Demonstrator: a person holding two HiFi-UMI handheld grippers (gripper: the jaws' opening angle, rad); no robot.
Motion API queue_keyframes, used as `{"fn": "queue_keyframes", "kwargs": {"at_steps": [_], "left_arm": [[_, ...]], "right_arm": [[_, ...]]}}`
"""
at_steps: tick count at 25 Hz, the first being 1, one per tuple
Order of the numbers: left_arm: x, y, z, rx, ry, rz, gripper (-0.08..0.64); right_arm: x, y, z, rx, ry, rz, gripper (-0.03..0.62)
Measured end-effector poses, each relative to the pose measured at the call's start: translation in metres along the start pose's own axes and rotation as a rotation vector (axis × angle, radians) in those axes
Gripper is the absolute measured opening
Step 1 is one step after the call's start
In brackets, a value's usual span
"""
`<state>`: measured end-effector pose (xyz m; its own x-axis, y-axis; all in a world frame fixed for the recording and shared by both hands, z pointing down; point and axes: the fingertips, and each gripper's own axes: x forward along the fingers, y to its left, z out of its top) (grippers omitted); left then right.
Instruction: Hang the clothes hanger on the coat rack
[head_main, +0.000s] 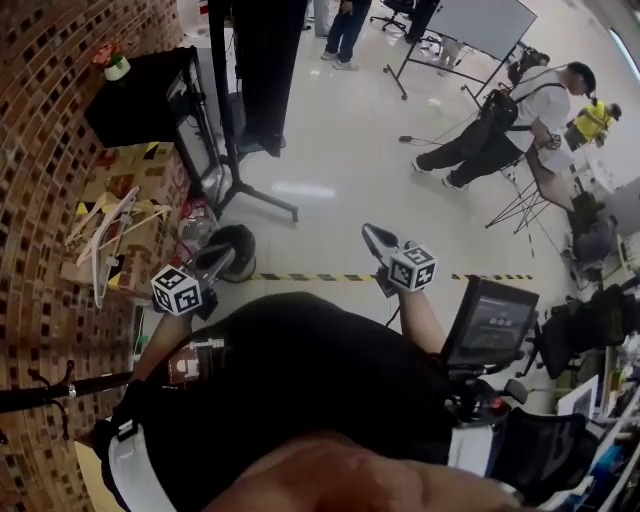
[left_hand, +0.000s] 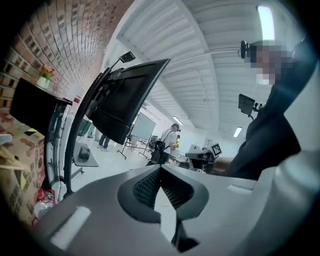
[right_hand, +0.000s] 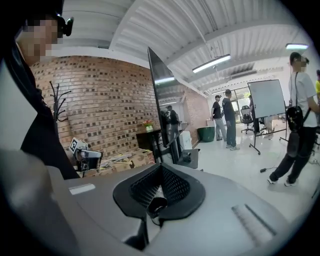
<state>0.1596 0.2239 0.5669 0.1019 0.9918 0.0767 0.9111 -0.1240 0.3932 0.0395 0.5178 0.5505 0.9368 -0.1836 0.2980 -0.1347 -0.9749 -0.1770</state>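
**A:** Where's this at? Looks like nothing's been picked up yet.

**B:** Yep. The left gripper (head_main: 222, 258) is clamped shut on nothing, its pads meeting with only air past them. The right gripper (right_hand: 161, 169) looks the same, closed and empty. In the head view both sit mid-frame in front of the person, over bare floor. The clothes hangers (head_main: 105, 225) are a pale pile lying on the cardboard boxes (head_main: 150, 250) at the left edge, against the brick wall. The coat rack (head_main: 45, 392) is the black pole with hooks poking in at lower left.

**A:** So the step is to go grab one?

**B:** That's my guess. Open the jaws before getting there. Go for the topmost hanger, since they lie crossed over each other. Pinch it on the neck just under the hook, so the hook stays free for the rack. Lift straight up so it doesn't drag the others along. The right gripper could steady the pile if one snags. Can't tell from here which hanger is actually on top, though.
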Motion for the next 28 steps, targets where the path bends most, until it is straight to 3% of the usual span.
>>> {"fn": "queue_keyframes", "kwargs": {"at_steps": [6, 14, 20, 24, 28], "left_arm": [[0.016, 0.040, 0.017, -0.042, -0.041, 0.071, 0.000], [0.029, 0.053, 0.012, -0.125, -0.131, 0.341, 0.000], [-0.037, 0.044, -0.004, -0.170, -0.239, 0.640, 0.000], [-0.109, 0.039, -0.019, -0.185, -0.316, 0.777, 0.000], [-0.190, 0.043, -0.030, -0.169, -0.390, 0.866, 0.000]], "right_arm": [[0.055, -0.015, 0.012, -0.067, 0.084, 0.087, 0.014], [0.165, 0.013, 0.026, -0.246, 0.206, 0.509, 0.014], [0.233, 0.094, 0.018, -0.329, 0.258, 0.865, 0.014], [0.262, 0.161, 0.006, -0.382, 0.285, 0.982, 0.014], [0.295, 0.238, 0.006, -0.432, 0.278, 1.040, 0.014]]}}
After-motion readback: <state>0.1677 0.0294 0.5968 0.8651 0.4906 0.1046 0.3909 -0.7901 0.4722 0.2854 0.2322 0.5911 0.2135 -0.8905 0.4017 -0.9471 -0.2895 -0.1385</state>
